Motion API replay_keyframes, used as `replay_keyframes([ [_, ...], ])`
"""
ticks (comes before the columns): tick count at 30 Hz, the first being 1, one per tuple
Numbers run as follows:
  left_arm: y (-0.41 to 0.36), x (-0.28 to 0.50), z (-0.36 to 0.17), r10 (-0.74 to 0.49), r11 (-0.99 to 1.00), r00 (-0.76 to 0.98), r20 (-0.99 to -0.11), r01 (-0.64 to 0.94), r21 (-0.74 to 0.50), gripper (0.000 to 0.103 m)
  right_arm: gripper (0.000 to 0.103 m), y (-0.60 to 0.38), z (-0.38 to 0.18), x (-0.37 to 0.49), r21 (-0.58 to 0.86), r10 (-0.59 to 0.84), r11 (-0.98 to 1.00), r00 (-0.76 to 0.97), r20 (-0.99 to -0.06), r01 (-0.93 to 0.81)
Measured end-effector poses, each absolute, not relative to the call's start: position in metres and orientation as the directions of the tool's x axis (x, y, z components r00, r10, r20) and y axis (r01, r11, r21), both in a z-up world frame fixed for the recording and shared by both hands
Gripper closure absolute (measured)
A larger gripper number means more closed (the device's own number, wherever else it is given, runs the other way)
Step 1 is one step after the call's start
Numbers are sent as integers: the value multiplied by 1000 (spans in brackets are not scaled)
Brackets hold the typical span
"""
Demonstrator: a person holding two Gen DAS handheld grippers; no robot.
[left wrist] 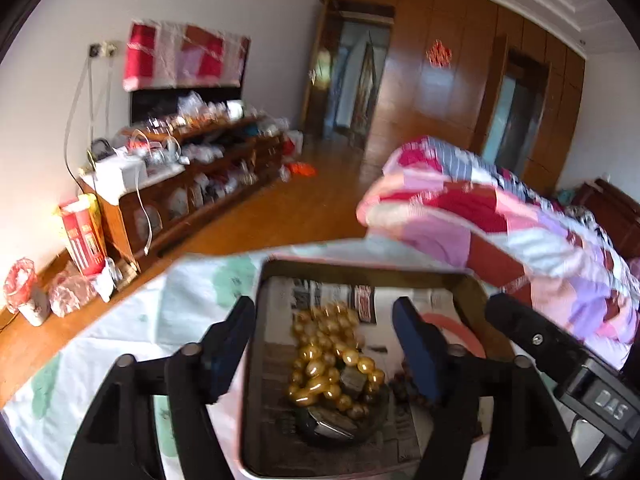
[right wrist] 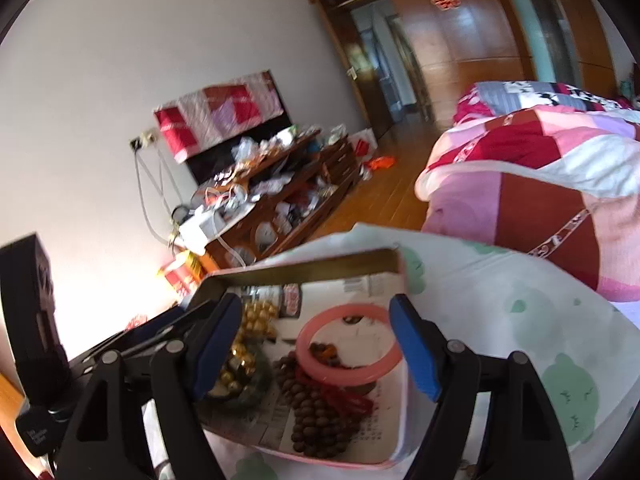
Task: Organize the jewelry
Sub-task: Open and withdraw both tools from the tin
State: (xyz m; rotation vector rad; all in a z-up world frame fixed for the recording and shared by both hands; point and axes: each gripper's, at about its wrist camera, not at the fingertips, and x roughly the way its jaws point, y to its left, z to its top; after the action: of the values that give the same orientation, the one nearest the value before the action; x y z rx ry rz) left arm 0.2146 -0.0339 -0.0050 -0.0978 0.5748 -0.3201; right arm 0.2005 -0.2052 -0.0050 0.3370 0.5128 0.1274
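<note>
The jewelry sits together in an open metal tin (right wrist: 304,266) lined with newspaper, which rests on a white bedsheet (right wrist: 500,300) with green cloud prints. In the right wrist view, a pink bangle (right wrist: 347,343) lies over a strand of brown wooden beads (right wrist: 316,412) with a red tassel beside them, and a heap of gold beads (right wrist: 244,336) fills the left part of the tin. The left wrist view shows the same gold beads (left wrist: 332,356) piled on a dark round dish, tangled with something metallic that is too blurred to name. The left gripper (left wrist: 324,356) hovers above the gold heap with its jaws wide apart and empty. The right gripper (right wrist: 316,344) hangs over the bangle, likewise spread wide and holding nothing. Judging by this, the pieces are gathered in one container but remain heaped and overlapping; sorting or laying them out separately seems not yet done, and no piece is in hand.
</note>
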Motion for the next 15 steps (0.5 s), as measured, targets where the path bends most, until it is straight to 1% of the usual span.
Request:
replay_keyframes([
  [2,-31,213,0,-324,946,803,-500,269,-180,29,24,-209,-5,201,360,191,933,869,-456,-16],
  [7,-28,213,2,-299,954,809,-505,255,-157,29,24,-215,-8,204,385,177,923,869,-462,17],
  [11,-18,206,7,-292,956,823,-488,246,-157,29,24,-214,-7,200,364,154,931,877,-454,25],
  [15,-7,197,6,-285,958,824,-490,228,-173,29,24,-208,-5,194,317,123,948,881,-457,32],
])
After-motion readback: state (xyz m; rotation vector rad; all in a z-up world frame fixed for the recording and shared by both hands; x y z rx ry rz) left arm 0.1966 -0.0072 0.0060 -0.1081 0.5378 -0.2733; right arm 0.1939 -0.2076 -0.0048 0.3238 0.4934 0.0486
